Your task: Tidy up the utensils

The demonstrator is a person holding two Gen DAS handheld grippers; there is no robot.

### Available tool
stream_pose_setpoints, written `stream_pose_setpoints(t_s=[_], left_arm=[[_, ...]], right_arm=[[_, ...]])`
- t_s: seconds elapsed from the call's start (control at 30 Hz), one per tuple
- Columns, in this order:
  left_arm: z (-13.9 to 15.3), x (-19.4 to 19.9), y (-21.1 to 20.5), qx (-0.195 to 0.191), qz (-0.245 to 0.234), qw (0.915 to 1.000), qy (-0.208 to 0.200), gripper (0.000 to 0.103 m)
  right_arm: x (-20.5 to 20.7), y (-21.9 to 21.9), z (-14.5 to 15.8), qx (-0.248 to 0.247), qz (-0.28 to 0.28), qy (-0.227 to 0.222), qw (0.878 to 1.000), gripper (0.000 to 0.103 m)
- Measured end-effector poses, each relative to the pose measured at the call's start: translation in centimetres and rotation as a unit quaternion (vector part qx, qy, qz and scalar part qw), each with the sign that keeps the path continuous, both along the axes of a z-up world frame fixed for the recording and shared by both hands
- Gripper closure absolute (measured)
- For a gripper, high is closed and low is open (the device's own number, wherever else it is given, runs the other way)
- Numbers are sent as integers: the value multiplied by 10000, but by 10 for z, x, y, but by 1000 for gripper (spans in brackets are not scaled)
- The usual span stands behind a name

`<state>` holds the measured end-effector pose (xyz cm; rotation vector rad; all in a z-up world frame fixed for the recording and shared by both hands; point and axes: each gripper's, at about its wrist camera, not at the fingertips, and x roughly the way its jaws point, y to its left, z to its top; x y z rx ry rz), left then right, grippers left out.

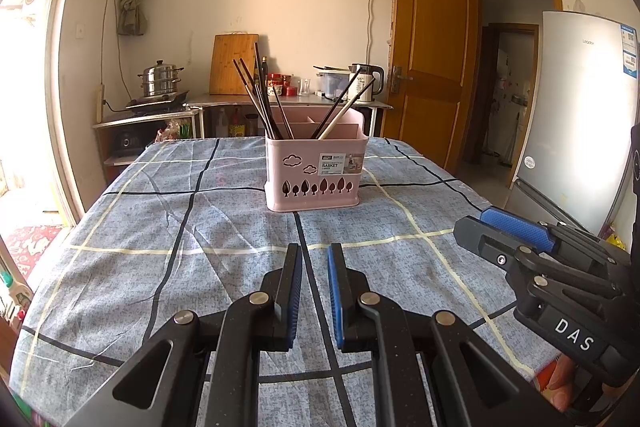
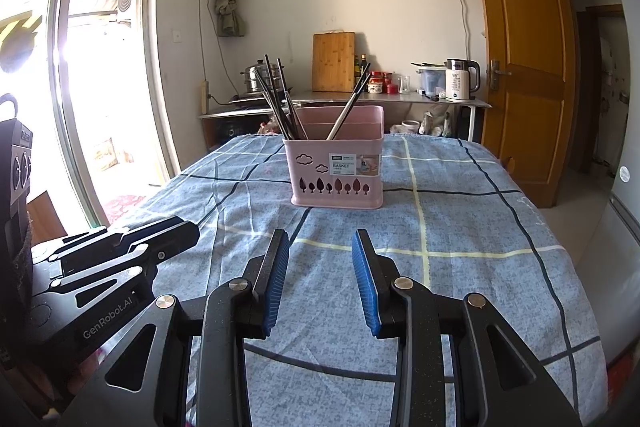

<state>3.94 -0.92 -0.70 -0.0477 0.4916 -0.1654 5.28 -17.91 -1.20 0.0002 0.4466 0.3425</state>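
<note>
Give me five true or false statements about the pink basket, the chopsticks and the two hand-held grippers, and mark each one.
1. The pink basket stands upright on the checked tablecloth. True.
2. The chopsticks lie flat on the cloth beside the basket. False: they stand leaning inside the basket's compartments.
3. The right hand-held gripper has nothing between its blue pads. True.
4. The left hand-held gripper clamps a chopstick. False: its narrow gap is empty, only cloth shows behind it.
5. The basket is touching the right hand-held gripper. False: bare cloth lies between them.
</note>
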Motion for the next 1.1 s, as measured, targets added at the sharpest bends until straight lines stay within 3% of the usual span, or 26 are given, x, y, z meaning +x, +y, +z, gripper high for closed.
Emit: stream_pose_setpoints(t_s=[1.1], left_arm=[[0,-2,0,75,-53,10000,17,91]], right_arm=[[-1,0,0,-11,14,11,10000,68]])
